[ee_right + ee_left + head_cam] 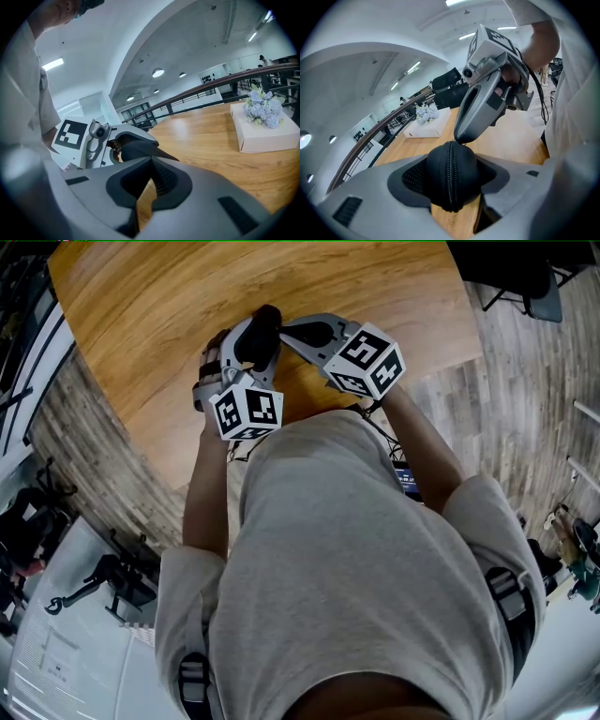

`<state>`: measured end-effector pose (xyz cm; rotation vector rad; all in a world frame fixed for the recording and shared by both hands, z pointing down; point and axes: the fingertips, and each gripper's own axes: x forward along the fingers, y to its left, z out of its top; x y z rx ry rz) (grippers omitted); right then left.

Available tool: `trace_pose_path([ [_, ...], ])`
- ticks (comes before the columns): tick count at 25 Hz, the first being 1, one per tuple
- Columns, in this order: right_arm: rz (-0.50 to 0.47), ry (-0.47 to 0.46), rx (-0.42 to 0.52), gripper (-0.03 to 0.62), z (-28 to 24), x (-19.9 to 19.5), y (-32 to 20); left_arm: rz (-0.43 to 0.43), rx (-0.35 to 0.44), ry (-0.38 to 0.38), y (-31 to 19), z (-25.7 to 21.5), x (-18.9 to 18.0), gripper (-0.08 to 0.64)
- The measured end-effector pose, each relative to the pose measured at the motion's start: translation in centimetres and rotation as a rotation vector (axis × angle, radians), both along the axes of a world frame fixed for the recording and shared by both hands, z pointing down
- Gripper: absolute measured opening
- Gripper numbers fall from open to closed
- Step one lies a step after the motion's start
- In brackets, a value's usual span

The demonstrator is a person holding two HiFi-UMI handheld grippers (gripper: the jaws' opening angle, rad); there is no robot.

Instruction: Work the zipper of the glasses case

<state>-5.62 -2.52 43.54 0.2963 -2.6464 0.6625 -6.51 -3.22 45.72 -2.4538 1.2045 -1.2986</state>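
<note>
The black glasses case (452,180) stands on end between my left gripper's (452,164) jaws, which are shut on its sides, with the zipper line facing that camera. In the head view the case (265,326) is held above the wooden table (169,296) by the left gripper (251,345). My right gripper (461,139) comes in from above and its shut tips meet at the zipper's top end, pinching the pull there. The right gripper view shows those jaws (151,160) closed together, with the dark case (140,151) just beyond them. From overhead, the right gripper (298,331) touches the case's right side.
A white box topped with pale blue flowers (265,126) sits further along the table; it also shows in the left gripper view as the box (424,127). The table's curved edge (103,399) runs at the left, floor beyond. The person's torso fills the lower head view.
</note>
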Motion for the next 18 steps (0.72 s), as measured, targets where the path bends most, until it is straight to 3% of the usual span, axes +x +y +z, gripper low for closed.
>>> trace_pose_path([
  [9,0.023,-0.027,0.0,0.026,-0.3,0.3,-0.8,0.014,0.01,-0.012,-0.3,-0.3,0.2,0.272],
  [15,0.055,-0.046,-0.031,0.026,-0.2,1.0,-1.5,0.066,0.078,-0.004,0.2,-1.8,0.9,0.272],
  [18,0.056,-0.055,-0.051,0.026,-0.1,0.9,-1.5,0.062,0.07,-0.01,0.1,-1.7,0.8,0.272],
])
